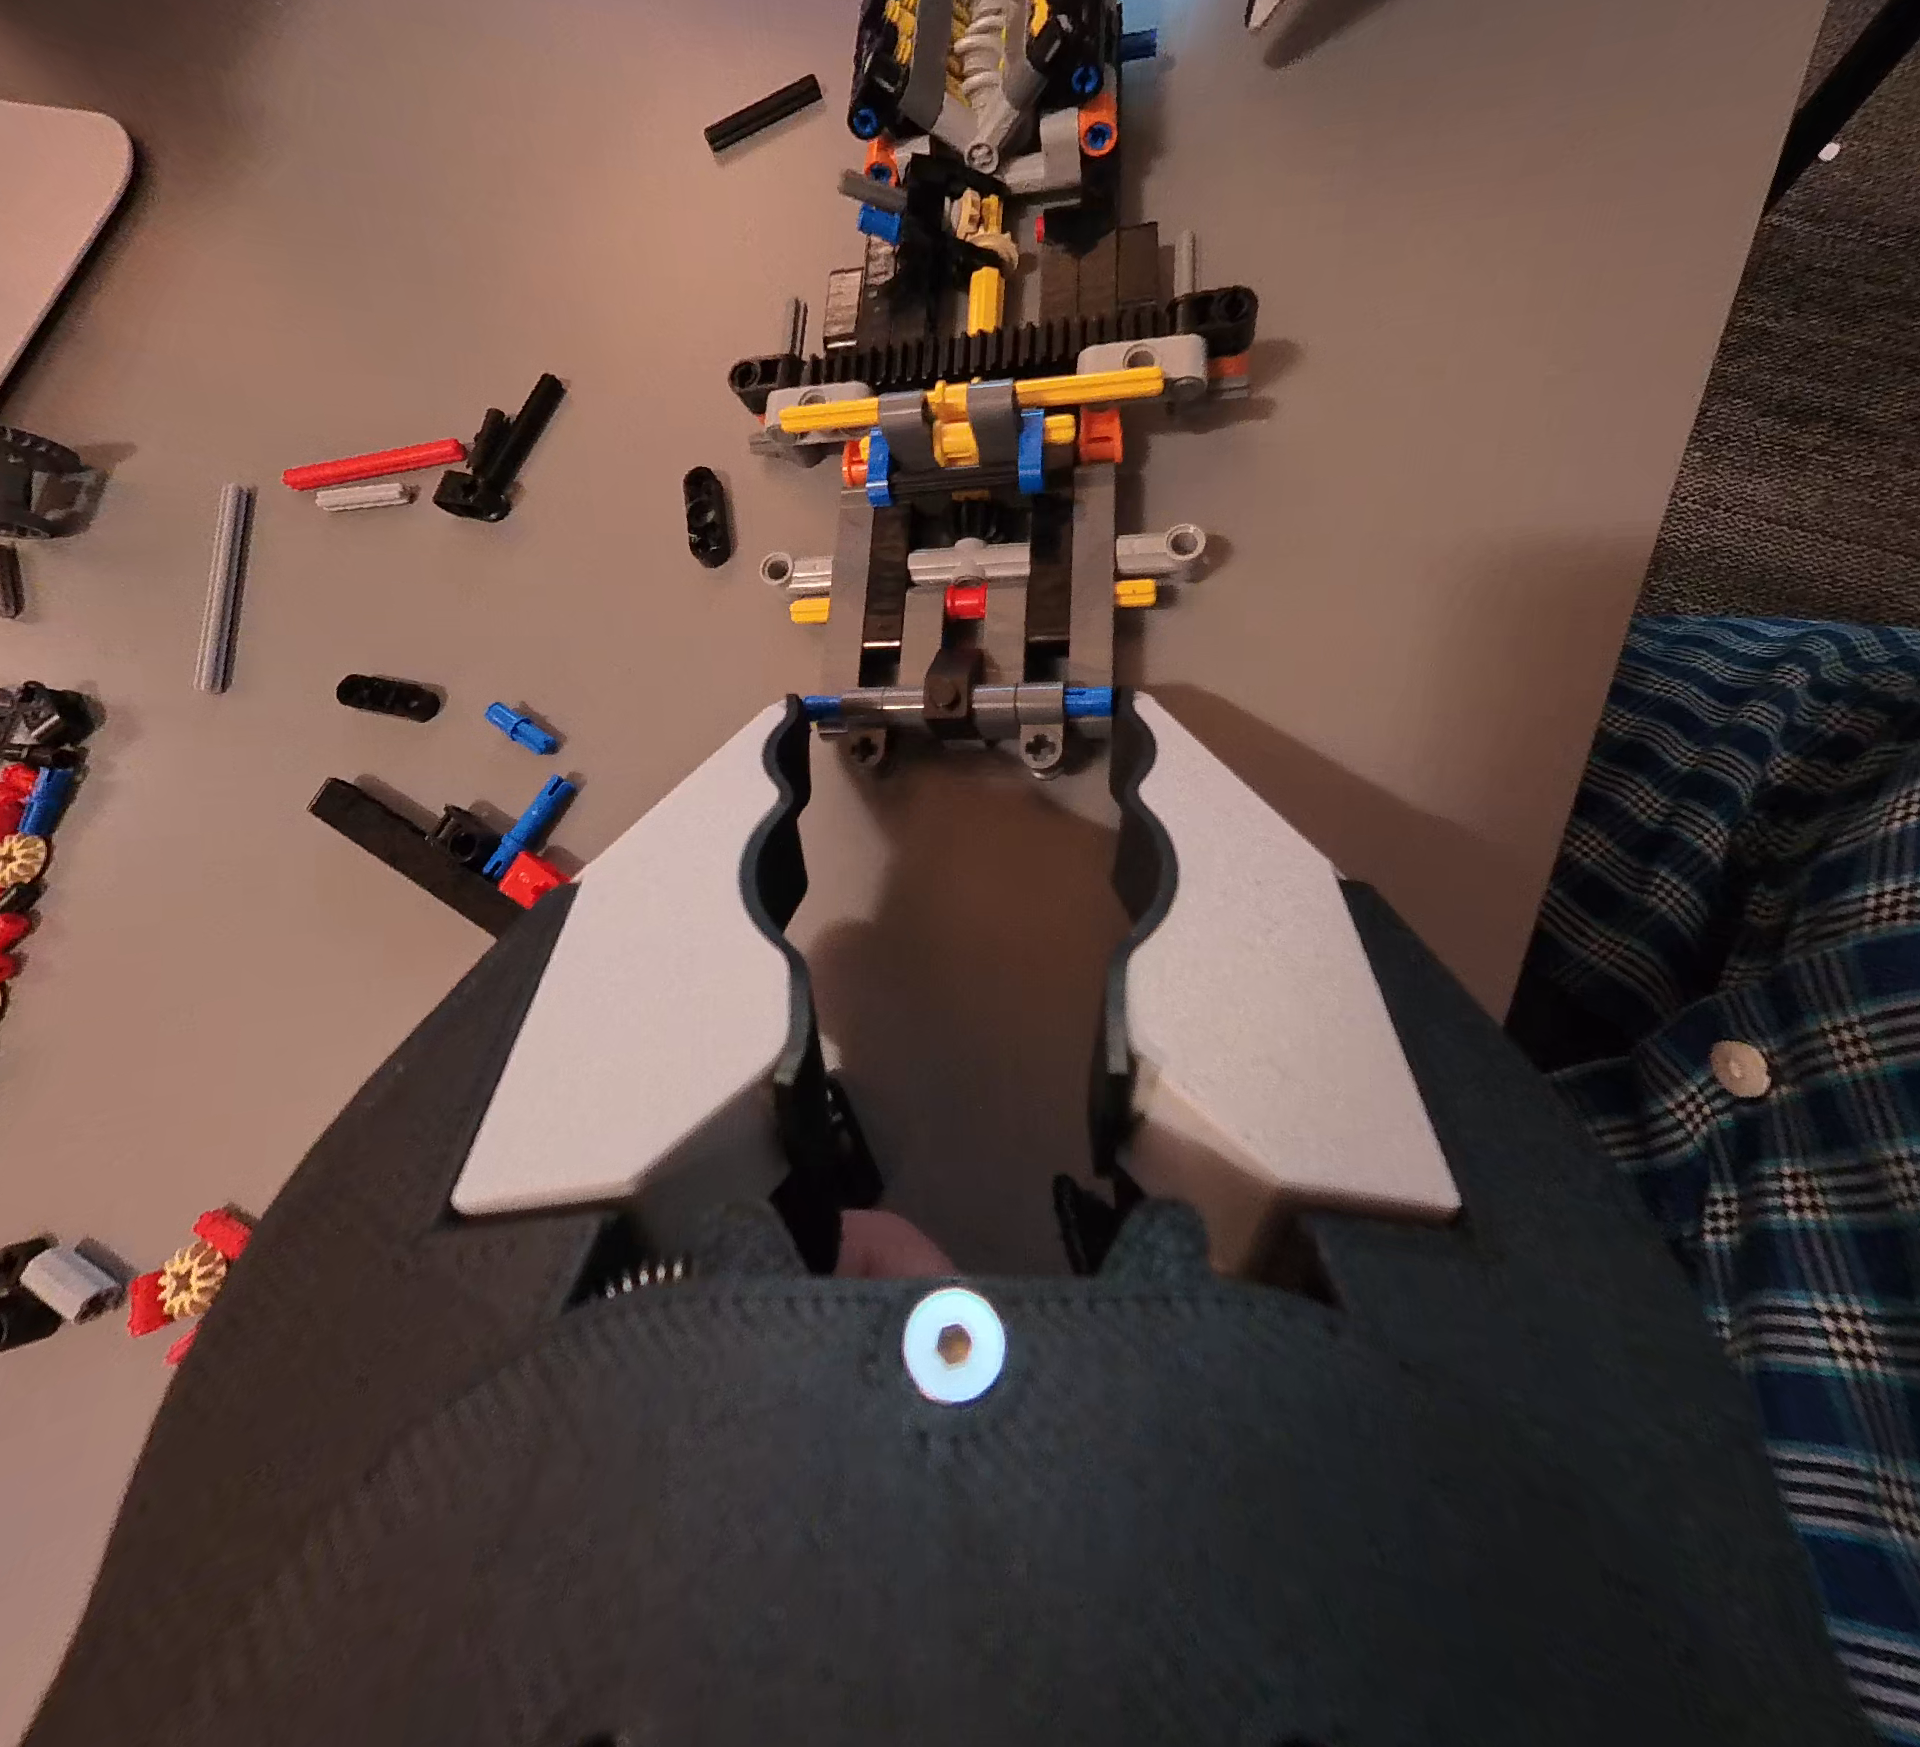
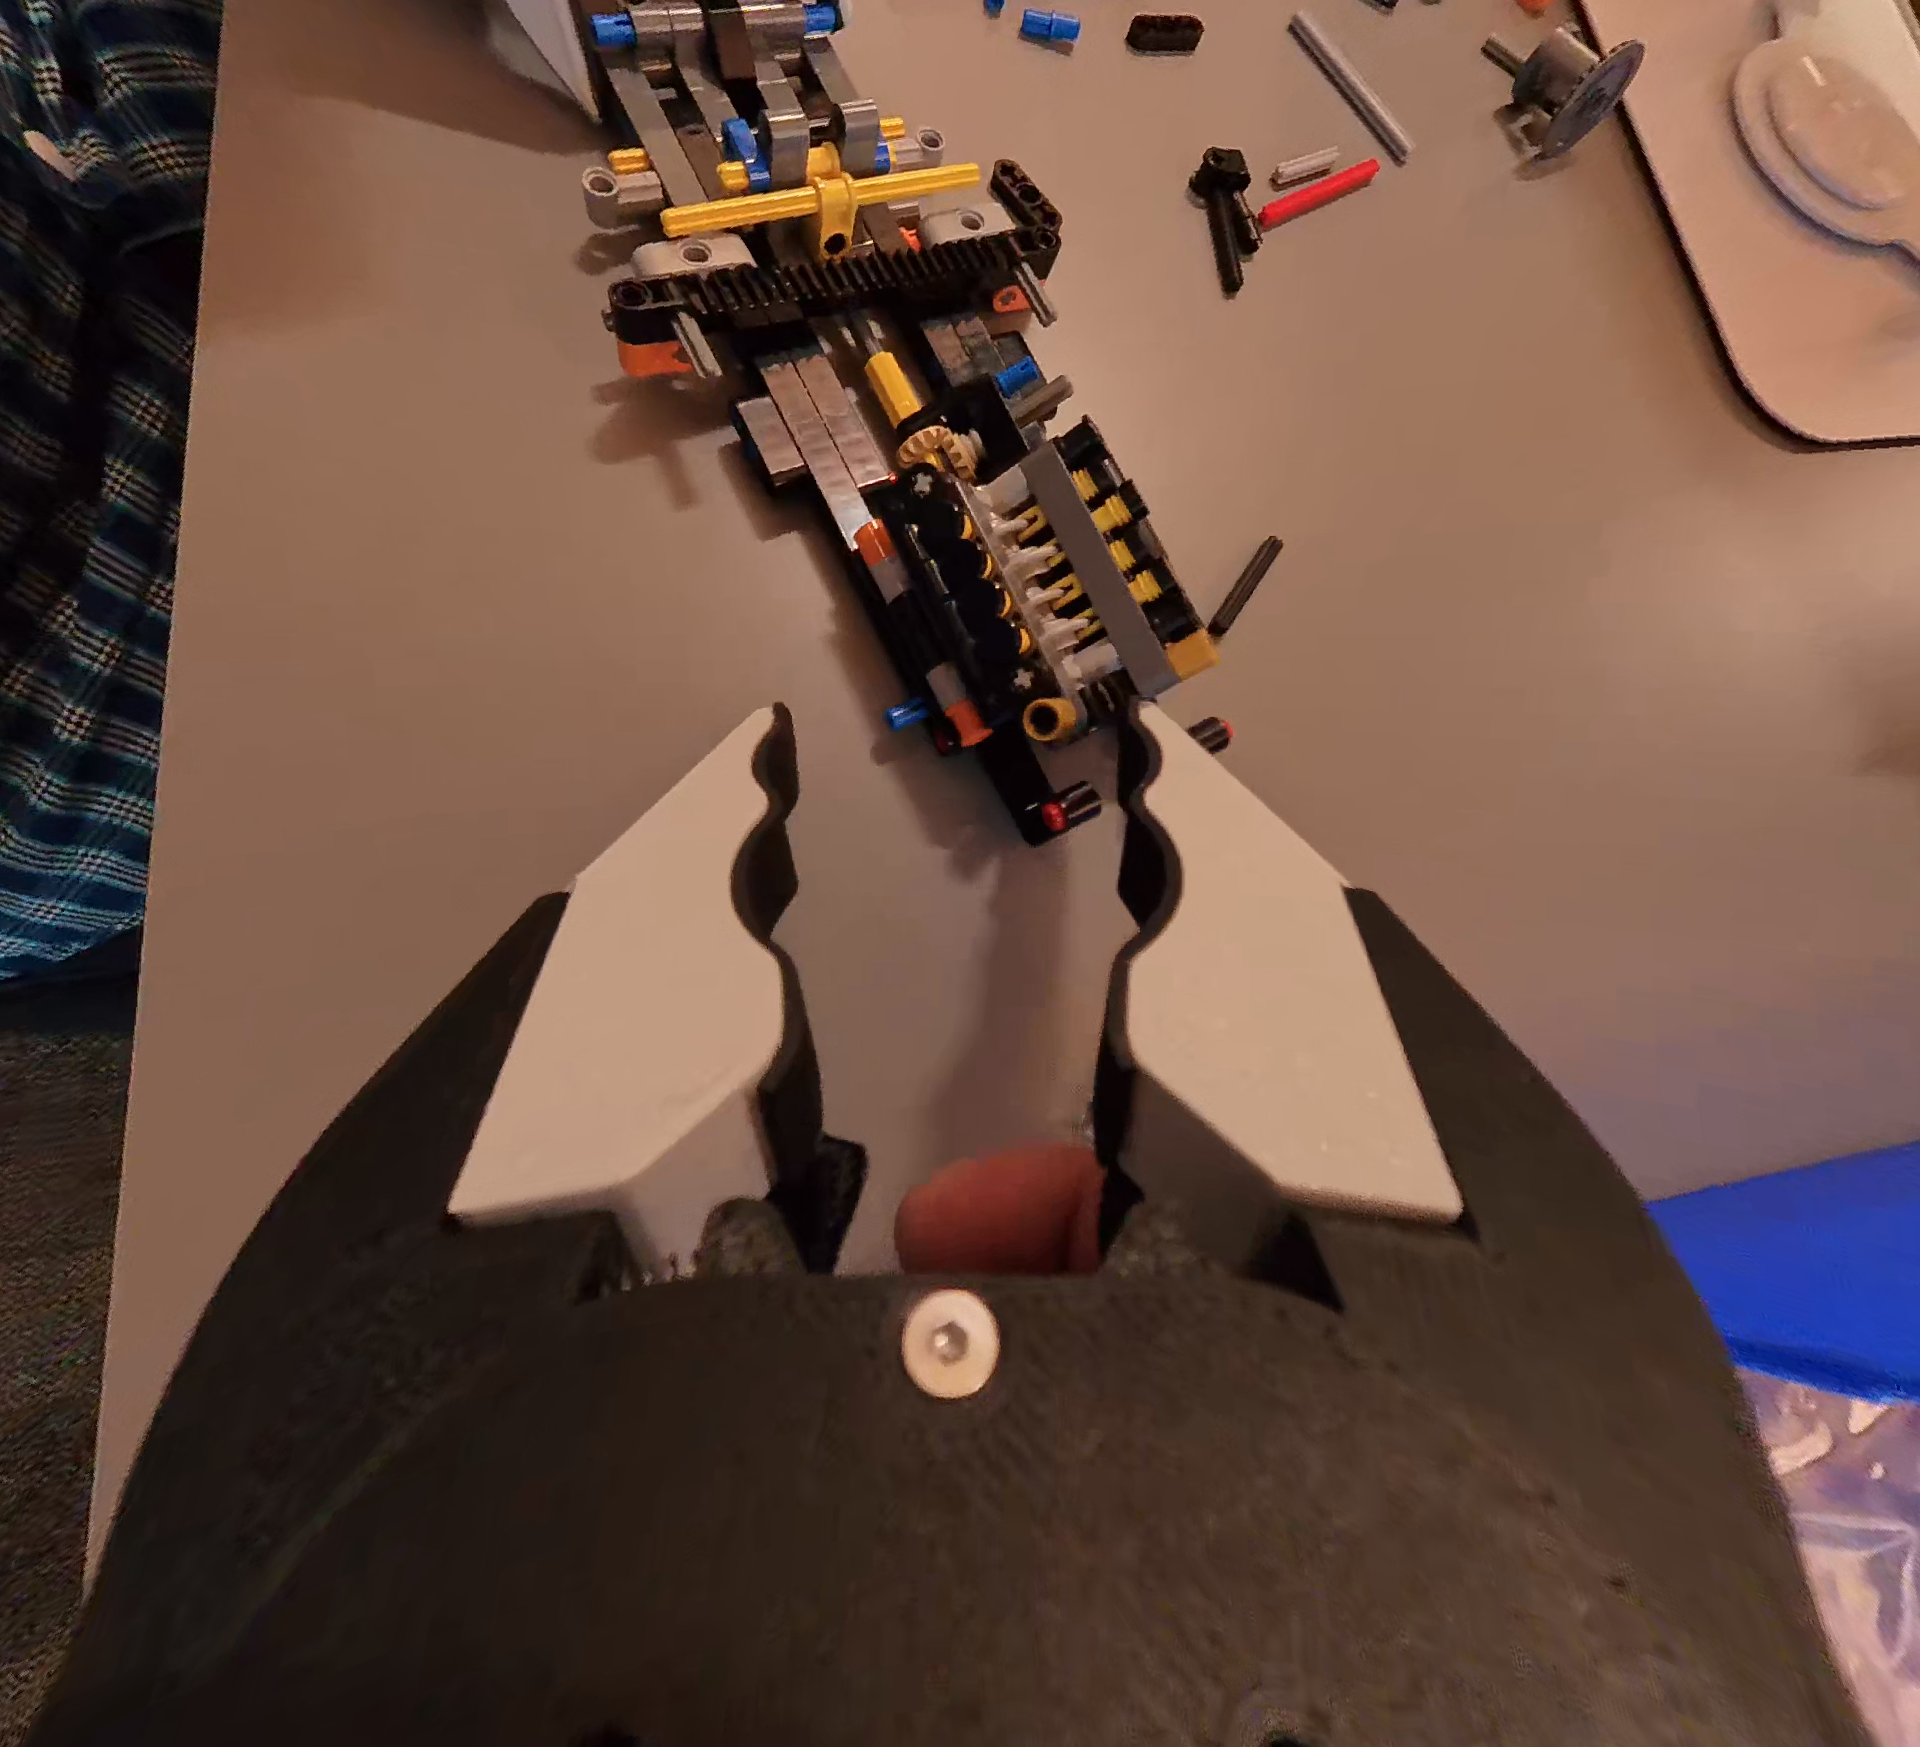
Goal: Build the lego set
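Both the left claw (image 1: 956,710) and right claw (image 2: 956,721) gape empty at opposite ends of the lego chassis (image 1: 977,409) on the table (image 1: 416,139).

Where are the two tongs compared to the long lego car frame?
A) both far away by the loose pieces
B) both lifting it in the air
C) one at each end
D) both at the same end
C: the left tongs sit open at the end with the grey bar and blue pins, and the right tongs sit open at the engine end of the car frame, which lies on the table.
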